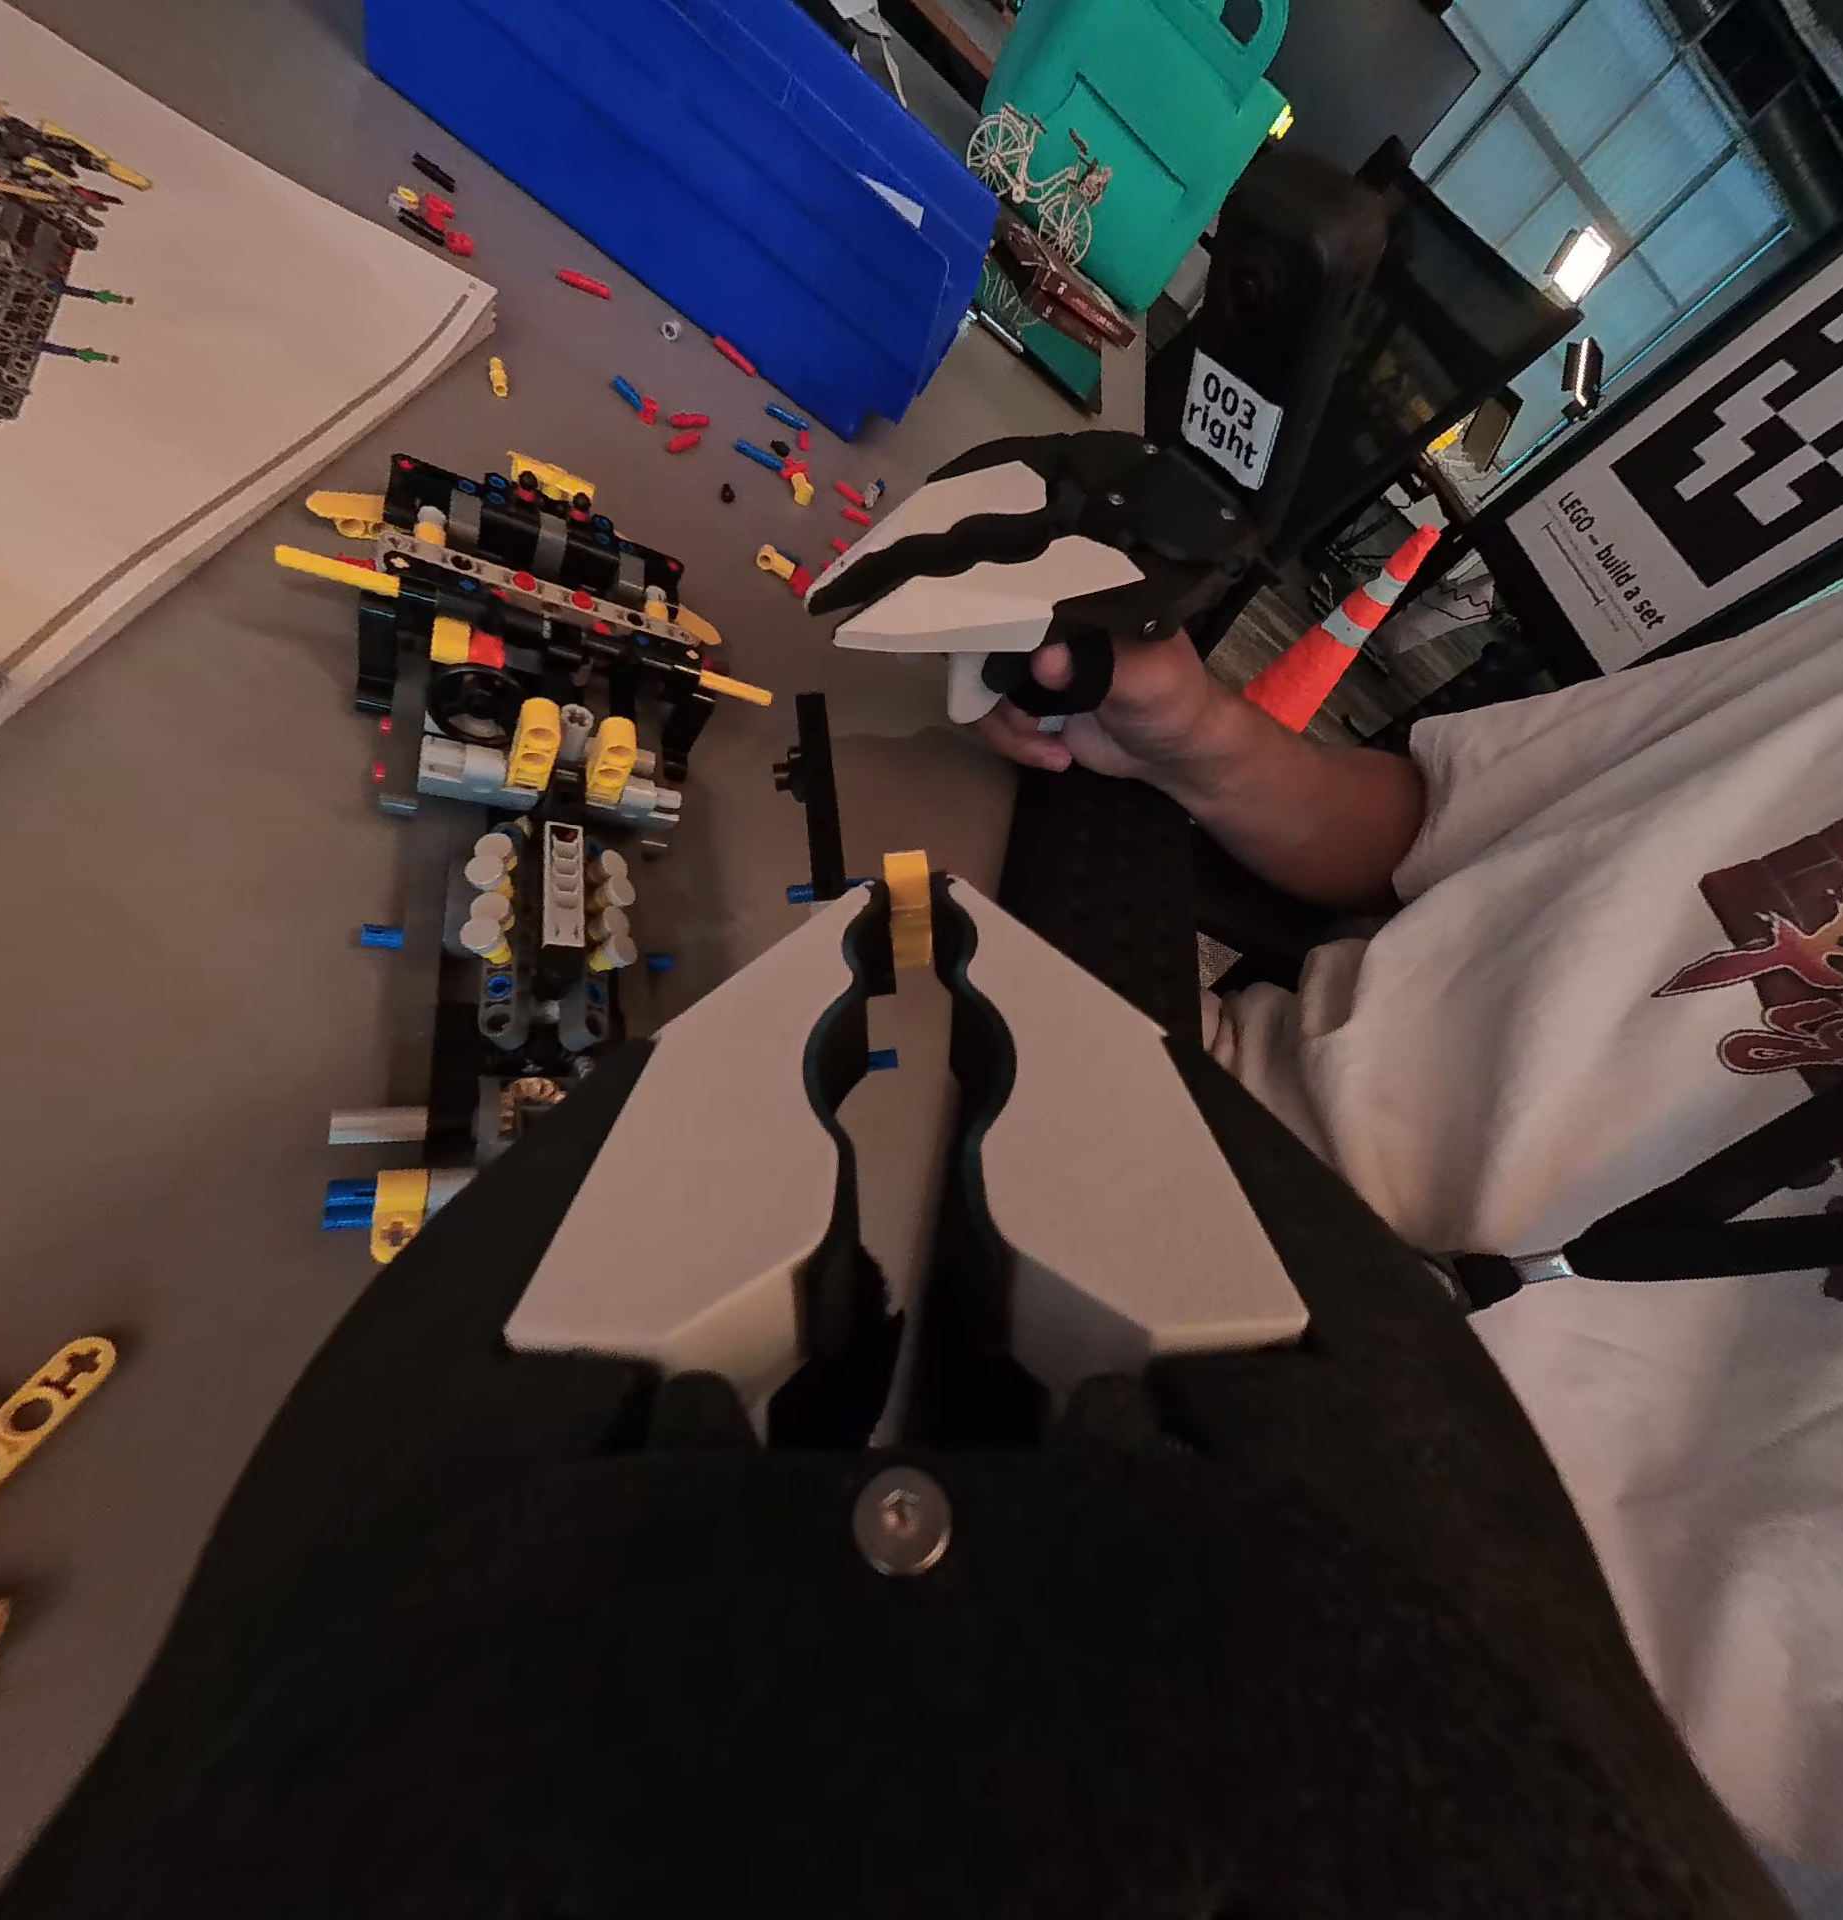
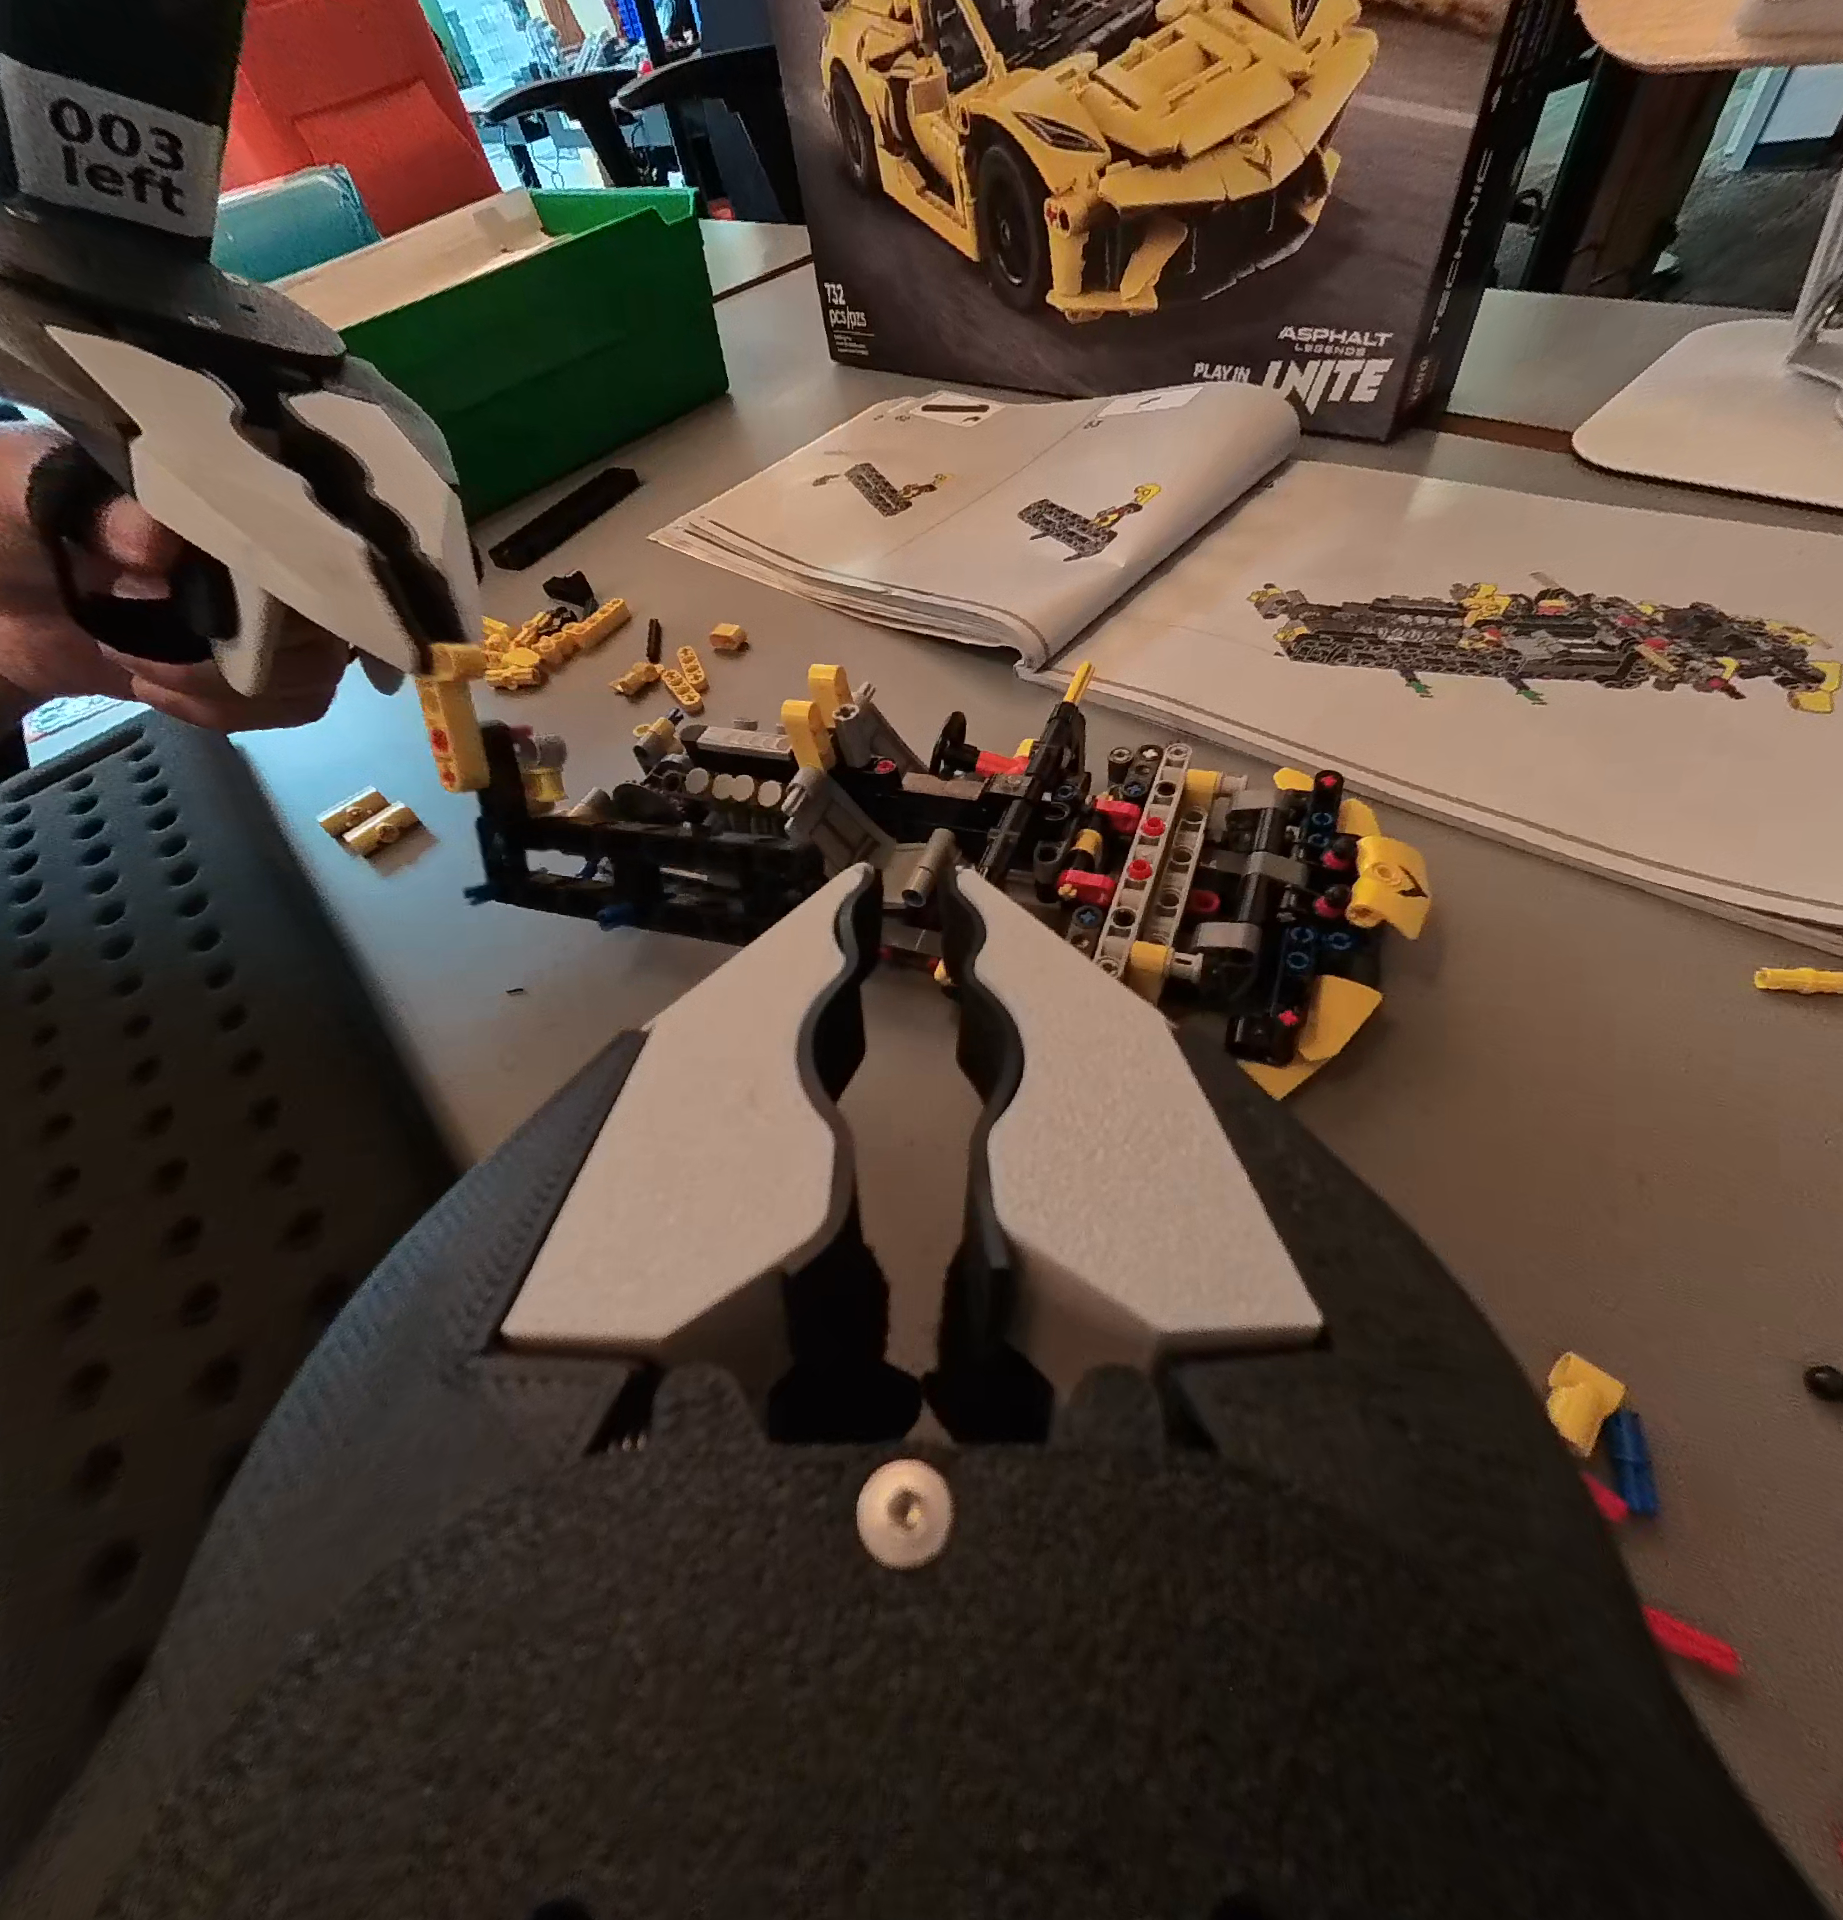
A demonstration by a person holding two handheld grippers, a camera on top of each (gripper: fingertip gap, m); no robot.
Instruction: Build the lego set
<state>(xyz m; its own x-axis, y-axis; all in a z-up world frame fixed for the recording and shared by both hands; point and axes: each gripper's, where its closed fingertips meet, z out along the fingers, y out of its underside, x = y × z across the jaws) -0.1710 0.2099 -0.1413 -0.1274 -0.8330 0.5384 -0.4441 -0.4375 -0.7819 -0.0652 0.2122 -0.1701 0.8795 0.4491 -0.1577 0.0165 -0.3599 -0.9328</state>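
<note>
Grey table top (image 2: 1519, 1195) fills both views, with a blue bin (image 1: 688, 187) at its far side in the left wrist view and a green bin (image 2: 543, 343) in the right wrist view. Beside the green bin stands the big set box (image 2: 1156, 208) with a yellow car on it, and an open instruction book (image 2: 1416, 644) lies flat in front of it. Near the book sits the half-built black and yellow lego car (image 2: 948, 852), with many small loose pieces (image 1: 751, 436) scattered close by. At the car's back end, the left gripper (image 1: 906, 894) points down at a slant, its jaws clamped on a yellow lego beam (image 2: 447, 717) that hangs beside the car's black frame. A hand (image 1: 1114, 717) holds the right gripper (image 2: 917, 883) low over the car's middle, jaws a little apart and holding nothing.
</note>
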